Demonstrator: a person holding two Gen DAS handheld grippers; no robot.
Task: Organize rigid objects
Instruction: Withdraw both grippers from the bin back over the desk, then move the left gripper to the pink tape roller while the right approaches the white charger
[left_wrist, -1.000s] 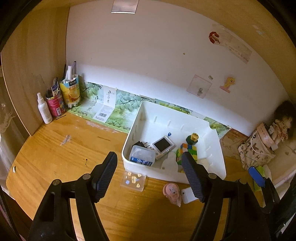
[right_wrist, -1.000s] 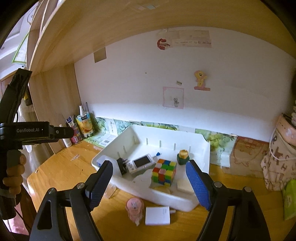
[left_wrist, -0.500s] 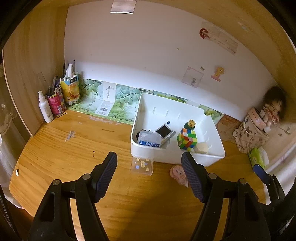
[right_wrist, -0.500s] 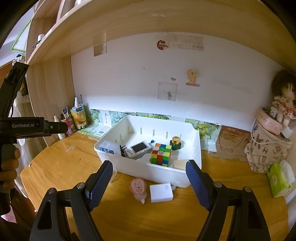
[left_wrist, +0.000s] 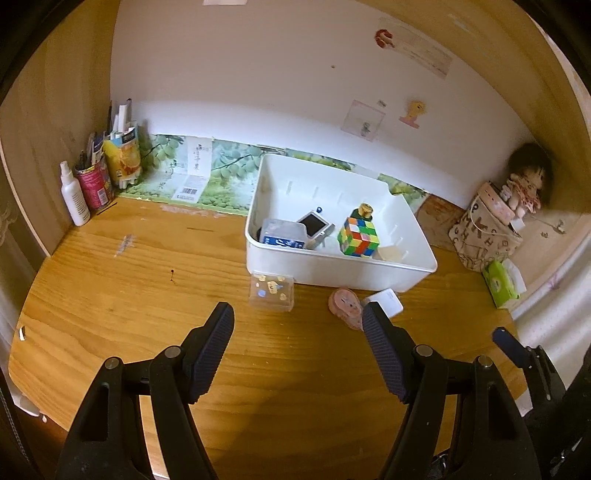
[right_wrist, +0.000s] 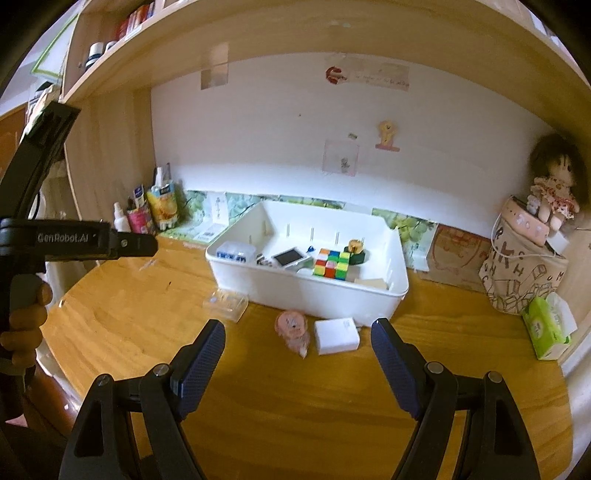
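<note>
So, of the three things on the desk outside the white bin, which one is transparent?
The clear plastic case, leftmost of the three; the pink figure and white box are opaque.

White bin (left_wrist: 332, 273) on wooden desk (left_wrist: 129, 295). Inside it: colour cube (left_wrist: 359, 236), small screen device (left_wrist: 314, 223). Just in front of bin: clear case (left_wrist: 272, 292), pink figurine (left_wrist: 345, 306), white block (left_wrist: 388, 301). Left gripper (left_wrist: 297, 325) empty, jaws apart.

The worktop (right_wrist: 303, 398) is a honey-coloured wood surface set in an alcove, closed by a white rear wall (right_wrist: 280, 140) and a wooden side panel (left_wrist: 55, 110) on the left. A wooden shelf (right_wrist: 207, 40) runs overhead and carries bottles and books at its upper left. Small stickers and paper notes are fixed to the wall, and a green leaf-print strip (left_wrist: 225, 173) lines its base; warm, dim light falls on the wood.
</note>
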